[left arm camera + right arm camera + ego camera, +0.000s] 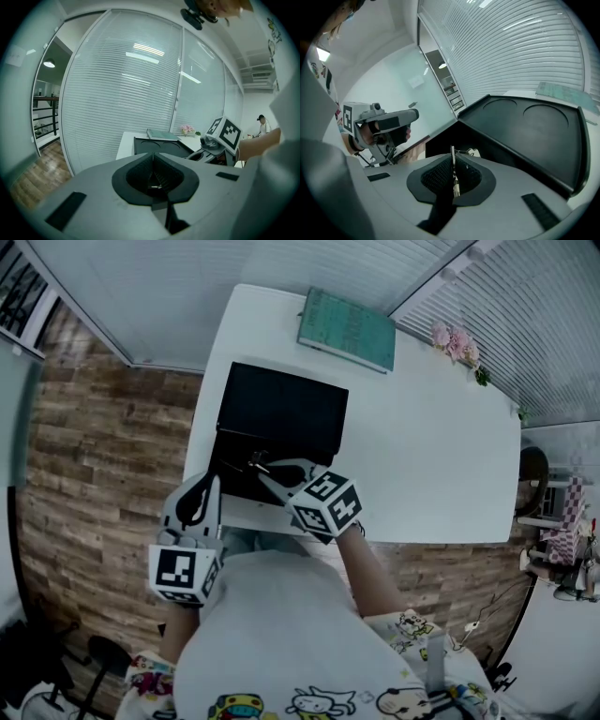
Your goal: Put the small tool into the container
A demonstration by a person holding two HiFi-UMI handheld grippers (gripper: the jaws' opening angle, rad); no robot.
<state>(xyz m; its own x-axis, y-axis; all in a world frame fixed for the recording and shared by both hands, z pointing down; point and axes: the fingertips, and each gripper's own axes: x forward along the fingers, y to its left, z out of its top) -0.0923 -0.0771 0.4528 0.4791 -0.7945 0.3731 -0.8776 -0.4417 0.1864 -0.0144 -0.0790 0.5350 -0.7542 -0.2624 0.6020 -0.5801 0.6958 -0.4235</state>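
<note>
- Currently the right gripper [453,161] has its jaws pressed in on the small tool [453,180], a thin metallic piece standing upright between the pads, its upper end poking out past them.
- Directly ahead of the tool and below it lies the container [525,136], a black case. Its dark open base is just in front of the tool, and its opened lid, marked with two round recesses, stretches away beyond the tool and to its right.
- From the head view, the tool sits over the near part of the container; whether it touches the case cannot be told.
- To the tool's left and nearer the person is the left gripper [153,159], apart from the tool, with its jaws closed against each other.
- Under the container, the white table [431,456] spreads out to the tool's right and far side.
- Well beyond the tool, past the container's lid, a green book [347,329] lies at the table's far edge.
- Farther to the right of the book, and well apart from the tool, is a small bunch of pink flowers [457,341].
</note>
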